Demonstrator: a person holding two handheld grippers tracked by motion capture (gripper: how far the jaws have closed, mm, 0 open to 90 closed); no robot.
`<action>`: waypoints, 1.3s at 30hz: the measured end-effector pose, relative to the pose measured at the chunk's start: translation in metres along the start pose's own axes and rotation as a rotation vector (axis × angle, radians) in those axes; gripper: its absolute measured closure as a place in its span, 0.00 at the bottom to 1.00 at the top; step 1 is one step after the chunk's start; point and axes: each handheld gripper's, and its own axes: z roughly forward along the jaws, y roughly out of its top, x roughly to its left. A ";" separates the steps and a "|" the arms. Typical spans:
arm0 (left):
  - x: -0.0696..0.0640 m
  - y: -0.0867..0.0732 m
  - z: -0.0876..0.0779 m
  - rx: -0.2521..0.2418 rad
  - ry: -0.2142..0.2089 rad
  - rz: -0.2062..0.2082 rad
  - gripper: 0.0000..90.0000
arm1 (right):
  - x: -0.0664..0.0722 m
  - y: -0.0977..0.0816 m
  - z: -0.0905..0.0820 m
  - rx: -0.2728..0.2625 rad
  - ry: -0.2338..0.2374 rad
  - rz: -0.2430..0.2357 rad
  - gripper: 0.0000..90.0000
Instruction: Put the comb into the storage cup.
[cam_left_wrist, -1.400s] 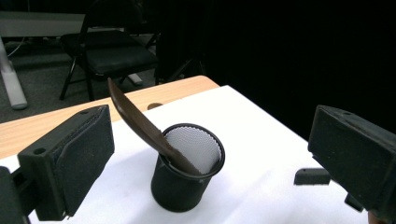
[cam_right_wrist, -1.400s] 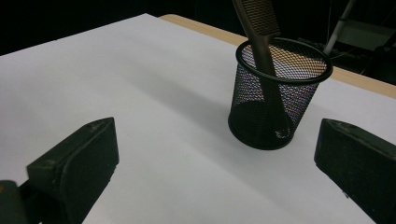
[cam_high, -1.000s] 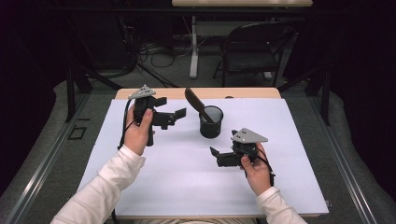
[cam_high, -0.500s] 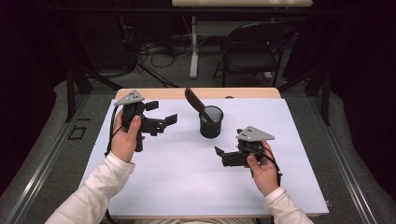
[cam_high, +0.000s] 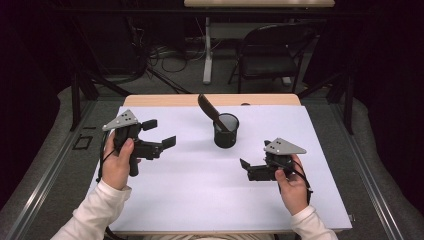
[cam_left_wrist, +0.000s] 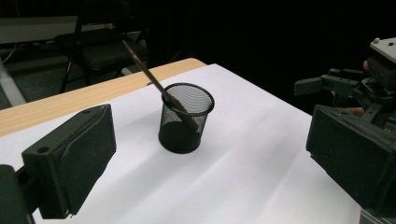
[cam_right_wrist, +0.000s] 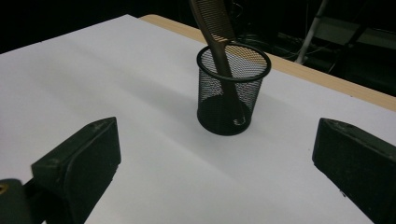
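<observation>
Nearest the person, both hands are holding their tools off the white sheet (cam_high: 200, 200), and nothing is being carried. The right gripper (cam_high: 248, 169) is sitting low at the right with its jaws spread wide and empty. The left gripper (cam_high: 162, 134) is hanging a little higher at the left, jaws also released and holding nothing. Both are pointing in toward the middle, well apart from the cup (cam_high: 226, 130).

Farther out, that black mesh cup is standing upright on the sheet, and the comb (cam_right_wrist: 218, 35) is resting inside it, its foot at the bottom and its toothed end leaning up past the rim.

Judging by this, the comb looks placed, so the job seems about done; if the comb is to come out instead, the reach is not begun.
</observation>
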 end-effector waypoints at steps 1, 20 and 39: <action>0.001 -0.002 -0.002 -0.002 0.007 -0.002 0.02 | -0.001 -0.001 -0.002 0.001 -0.004 0.005 0.01; 0.014 -0.060 -0.022 -0.035 0.076 -0.018 0.02 | -0.012 -0.026 -0.020 -0.004 -0.044 0.042 0.01; 0.026 -0.097 -0.028 -0.052 0.120 -0.030 0.02 | -0.018 -0.046 -0.019 -0.015 -0.058 0.064 0.01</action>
